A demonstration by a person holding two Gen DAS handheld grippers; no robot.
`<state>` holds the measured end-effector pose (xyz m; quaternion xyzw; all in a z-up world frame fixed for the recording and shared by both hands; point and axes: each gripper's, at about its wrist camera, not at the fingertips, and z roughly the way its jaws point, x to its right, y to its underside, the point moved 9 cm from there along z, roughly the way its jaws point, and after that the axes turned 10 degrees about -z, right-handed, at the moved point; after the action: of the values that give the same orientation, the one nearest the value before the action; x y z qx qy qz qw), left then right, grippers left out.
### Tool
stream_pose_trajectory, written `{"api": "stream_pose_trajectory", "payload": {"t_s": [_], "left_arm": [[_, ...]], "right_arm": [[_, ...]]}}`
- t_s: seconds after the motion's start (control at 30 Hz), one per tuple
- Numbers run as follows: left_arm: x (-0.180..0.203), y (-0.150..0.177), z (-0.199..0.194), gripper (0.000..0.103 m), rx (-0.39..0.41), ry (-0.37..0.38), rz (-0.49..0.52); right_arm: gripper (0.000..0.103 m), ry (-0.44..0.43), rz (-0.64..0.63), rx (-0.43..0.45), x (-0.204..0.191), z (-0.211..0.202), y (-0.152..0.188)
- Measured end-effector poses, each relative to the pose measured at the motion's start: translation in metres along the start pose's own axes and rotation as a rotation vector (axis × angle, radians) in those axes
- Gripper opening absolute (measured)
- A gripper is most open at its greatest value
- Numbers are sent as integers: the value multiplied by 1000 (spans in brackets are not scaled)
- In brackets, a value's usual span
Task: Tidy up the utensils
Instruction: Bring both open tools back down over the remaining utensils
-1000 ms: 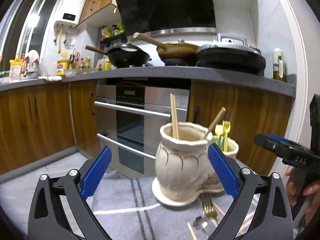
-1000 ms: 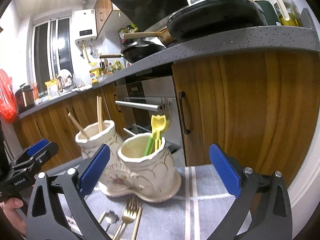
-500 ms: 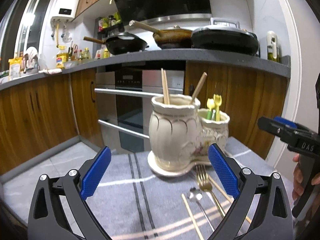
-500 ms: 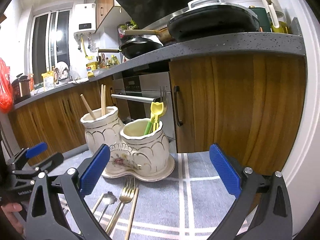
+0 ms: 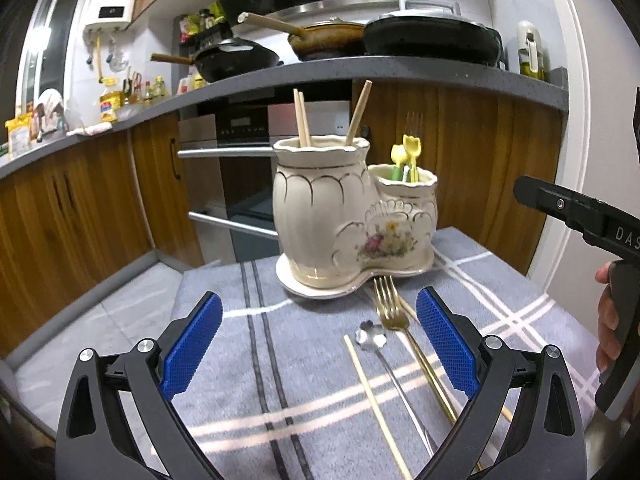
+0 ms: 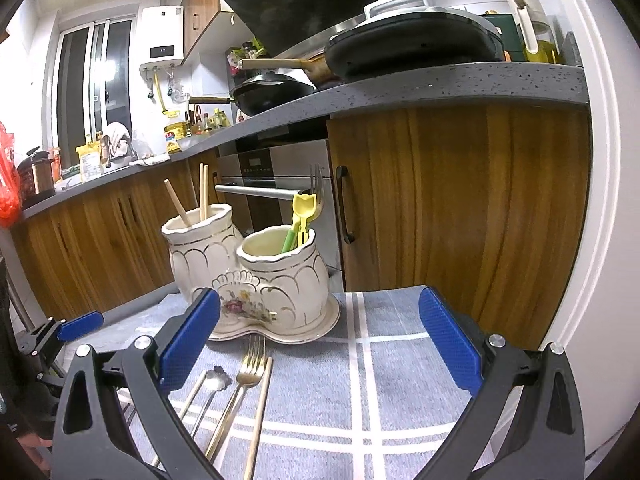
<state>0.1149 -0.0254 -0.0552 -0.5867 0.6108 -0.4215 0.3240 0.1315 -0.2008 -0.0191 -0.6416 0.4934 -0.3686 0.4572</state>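
L gripper: wide open, empty, touches nothing; hovers over striped cloth.
R gripper: wide open too, nothing held; loose pieces lie under/near its left finger.
Loose on cloth, near: gold fork, silver flower-end spoon, chopstick by spoon, chopstick beside fork — all flat, in front of holder.
Holder: 2-pot ceramic on its saucer, further back.
Tall pot: 3 chopsticks upright.
Short pot: yellow/green plastic utensils, plus a metal fork.
Progress: approx. halfway; sorting begun, 4+ pcs left to pick up.
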Motion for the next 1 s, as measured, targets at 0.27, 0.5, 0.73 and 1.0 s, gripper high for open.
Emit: {"api": "stream_pose_trajectory", "payload": {"t_s": [0.27, 0.5, 0.73, 1.0], "left_arm": [[-7, 22, 15, 96, -167, -69, 22], [4, 48, 22, 92, -285, -30, 79], [11, 67, 28, 75, -364, -22, 128], [17, 78, 31, 40, -430, 17, 140]], "right_arm": [[98, 4, -14, -39, -1, 2, 13], [98, 5, -6, -91, 2, 9, 30], [98, -6, -1, -127, 1, 13, 38], [98, -9, -21, -168, -1, 20, 45]]}}
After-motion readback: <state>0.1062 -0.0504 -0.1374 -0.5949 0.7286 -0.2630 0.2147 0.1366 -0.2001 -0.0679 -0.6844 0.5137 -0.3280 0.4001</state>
